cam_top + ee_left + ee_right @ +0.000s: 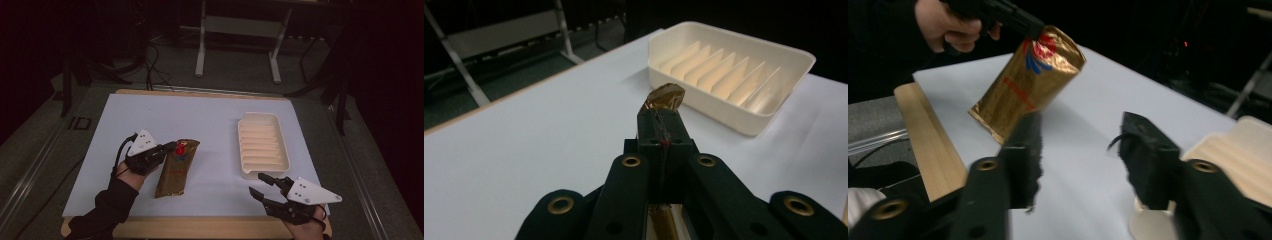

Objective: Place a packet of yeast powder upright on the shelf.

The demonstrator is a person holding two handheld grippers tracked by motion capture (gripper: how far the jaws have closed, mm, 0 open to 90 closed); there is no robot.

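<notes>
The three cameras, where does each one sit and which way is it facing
High view: above the person's side, looking forward and down on the table; both forearms, left gripper, right gripper.
Left gripper view: rides the left gripper, jaws shut on the gold packet, facing the ribbed tray.
Right gripper view: rides the open right gripper, facing the packet.
All three share packet and tray.

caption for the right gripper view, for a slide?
Left gripper pinches the top edge of a gold pouch over the white table; right gripper open in the foreground.
</notes>
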